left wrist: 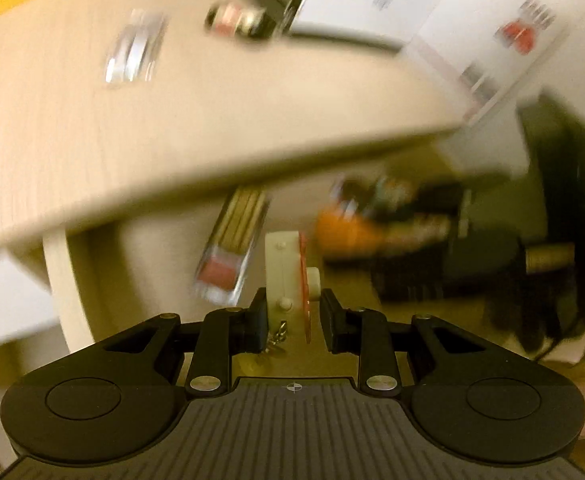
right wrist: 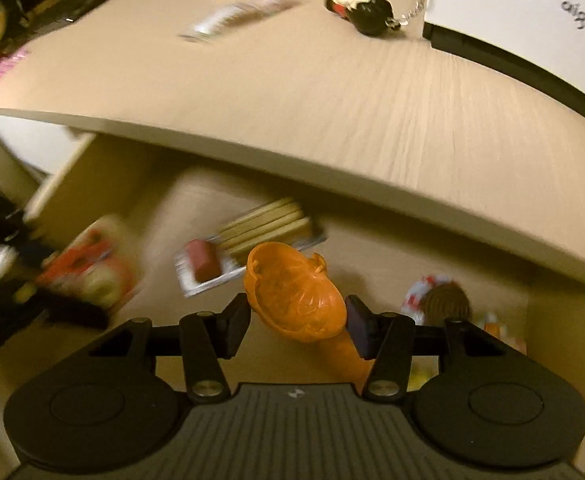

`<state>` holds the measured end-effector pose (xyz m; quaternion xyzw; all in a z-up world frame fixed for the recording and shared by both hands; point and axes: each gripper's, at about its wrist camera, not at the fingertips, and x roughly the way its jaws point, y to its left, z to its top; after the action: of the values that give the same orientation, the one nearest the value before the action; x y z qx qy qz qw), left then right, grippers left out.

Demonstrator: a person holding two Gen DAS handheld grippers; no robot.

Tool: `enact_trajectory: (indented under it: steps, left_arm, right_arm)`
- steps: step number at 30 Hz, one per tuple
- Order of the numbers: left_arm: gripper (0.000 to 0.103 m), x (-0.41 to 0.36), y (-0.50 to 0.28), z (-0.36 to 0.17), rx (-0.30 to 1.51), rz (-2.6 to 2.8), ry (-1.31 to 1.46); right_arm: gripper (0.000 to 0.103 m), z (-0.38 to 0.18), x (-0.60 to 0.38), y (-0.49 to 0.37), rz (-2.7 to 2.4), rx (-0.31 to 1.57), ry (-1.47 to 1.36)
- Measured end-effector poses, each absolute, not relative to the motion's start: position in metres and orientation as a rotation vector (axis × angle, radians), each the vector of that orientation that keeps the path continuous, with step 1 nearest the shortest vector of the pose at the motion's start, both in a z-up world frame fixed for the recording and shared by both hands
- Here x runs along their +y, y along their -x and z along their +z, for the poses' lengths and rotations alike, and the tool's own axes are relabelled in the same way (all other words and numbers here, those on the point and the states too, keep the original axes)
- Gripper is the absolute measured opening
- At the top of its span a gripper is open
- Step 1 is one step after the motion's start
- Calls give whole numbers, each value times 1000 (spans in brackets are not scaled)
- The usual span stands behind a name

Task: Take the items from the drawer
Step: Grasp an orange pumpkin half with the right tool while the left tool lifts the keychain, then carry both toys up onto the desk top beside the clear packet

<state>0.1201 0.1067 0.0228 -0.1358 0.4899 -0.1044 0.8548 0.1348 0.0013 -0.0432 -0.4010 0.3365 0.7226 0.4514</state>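
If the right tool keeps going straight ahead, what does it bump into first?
Probably the pack of sticks lying in the drawer, just past the orange toy that the right tool holds. Blur makes the depth uncertain.

Matt pale wood-grain desktop [right wrist: 332,92], glossy orange plastic scoop [right wrist: 296,296], clear shiny wrapper [right wrist: 240,14] (blurred), black matt hand-held gripper [right wrist: 297,322]

Tabletop [right wrist: 332,92] overhangs the open drawer [right wrist: 564,320]; on it, a keychain figure [right wrist: 358,6] at 1 o'clock, a flat packet [right wrist: 240,16] to its left, a box [right wrist: 532,12] to its right. In the drawer: chopstick packet [right wrist: 248,248] at centre, a scoop [right wrist: 296,300] before it, a round toy [right wrist: 446,300] at 3 o'clock.
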Motion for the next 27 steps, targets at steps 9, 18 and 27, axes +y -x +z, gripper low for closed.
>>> enact_trajectory:
  steps: [9,18,27]
  left_arm:
    - [30,173,-164,111,690,-33,249]
    - [30,223,-200,86,696,170,347]
    - [30,235,-206,52,766,199,346]
  right_arm:
    - [52,64,20,-143,1855,657,698]
    - [52,82,99,-112,1753,416,656]
    - [52,47,124,-93,1702,420,753]
